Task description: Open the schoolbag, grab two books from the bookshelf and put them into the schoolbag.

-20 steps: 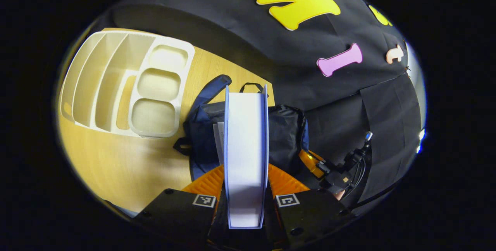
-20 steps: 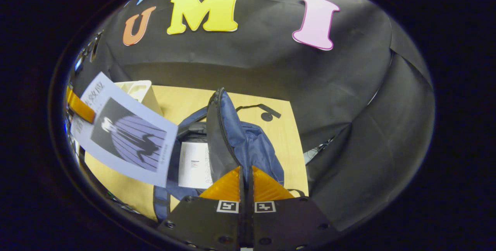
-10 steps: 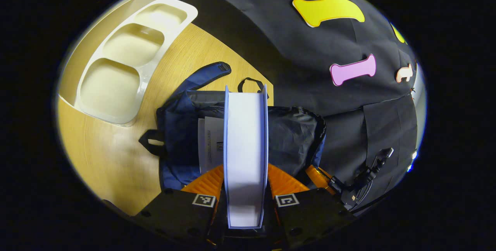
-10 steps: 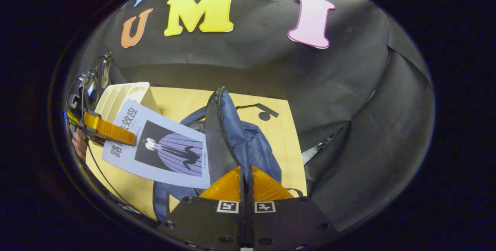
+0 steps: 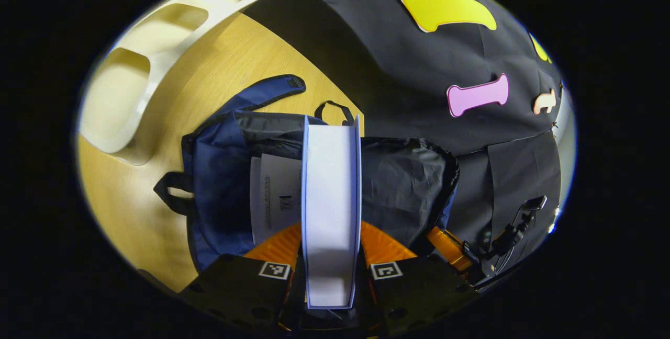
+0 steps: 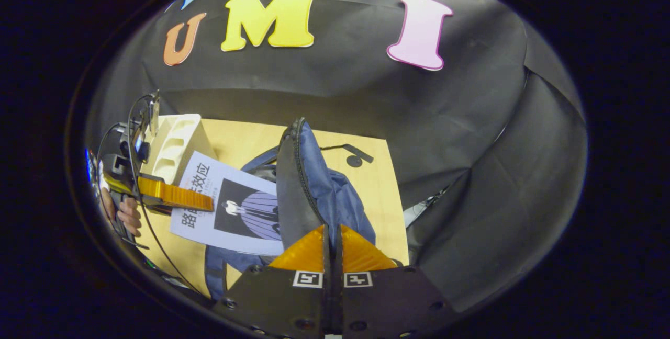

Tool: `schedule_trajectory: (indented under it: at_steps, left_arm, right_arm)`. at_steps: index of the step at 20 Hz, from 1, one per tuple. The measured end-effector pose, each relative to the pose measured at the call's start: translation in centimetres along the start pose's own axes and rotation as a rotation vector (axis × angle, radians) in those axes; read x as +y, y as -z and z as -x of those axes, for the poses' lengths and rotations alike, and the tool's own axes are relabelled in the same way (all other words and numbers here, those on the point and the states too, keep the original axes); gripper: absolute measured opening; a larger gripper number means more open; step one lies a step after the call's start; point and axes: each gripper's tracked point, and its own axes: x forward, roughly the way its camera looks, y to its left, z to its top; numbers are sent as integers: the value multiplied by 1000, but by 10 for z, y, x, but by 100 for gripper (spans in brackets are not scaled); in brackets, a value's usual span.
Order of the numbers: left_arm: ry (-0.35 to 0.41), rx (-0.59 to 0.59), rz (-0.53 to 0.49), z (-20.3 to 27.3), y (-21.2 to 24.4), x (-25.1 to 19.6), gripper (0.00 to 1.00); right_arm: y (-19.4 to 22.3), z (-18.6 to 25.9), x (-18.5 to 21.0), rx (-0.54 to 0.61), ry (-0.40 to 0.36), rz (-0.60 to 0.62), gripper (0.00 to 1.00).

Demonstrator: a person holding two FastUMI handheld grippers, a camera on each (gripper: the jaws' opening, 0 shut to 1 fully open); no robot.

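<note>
My left gripper [image 5: 331,230] is shut on a pale purple book [image 5: 331,198], seen edge-on with its white page block toward me. Just beneath it lies the navy schoolbag [image 5: 217,171], open, with another book [image 5: 275,198] lying inside against the black lining [image 5: 403,182]. My right gripper [image 6: 332,232] is shut on the bag's zipped flap [image 6: 293,182] and holds it upright. In the right gripper view, the left gripper [image 6: 178,198] holds the purple book [image 6: 235,213] slanted over the bag's opening, partly behind the flap.
The cream bookshelf [image 5: 141,67] stands on the wooden table [image 5: 131,208] left of the bag, also visible as the bookshelf [image 6: 178,140]. A hand [image 6: 123,213] grips the left gripper. Bag straps [image 5: 272,90] trail toward the black booth wall behind.
The left gripper has carried the purple book away from the shelf, closer and lower over the open bag. The right gripper still holds the flap up, barely moved.
</note>
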Motion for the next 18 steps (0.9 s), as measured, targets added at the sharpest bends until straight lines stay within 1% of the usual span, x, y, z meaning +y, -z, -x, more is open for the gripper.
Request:
schedule_trajectory:
  at_steps: [12, 13, 14, 17, 18]
  left_arm:
    - [110, -17, 96, -44, -2, -4, 42]
    - [116, -13, 102, -49, -1, -4, 42]
    - [120, -13, 100, -52, -1, -4, 42]
    - [136, 3, 108, -67, 3, -6, 42]
    - [143, 16, 122, -73, 6, -5, 42]
  right_arm:
    - [-18, 1, 3, -15, -1, 16, 0]
    - [-18, 1, 4, -15, -1, 16, 3]
    - [-20, 1, 4, -14, 0, 17, 0]
    - [-21, 1, 3, -12, 5, 13, 0]
    - [-22, 1, 3, -8, 3, 10, 3]
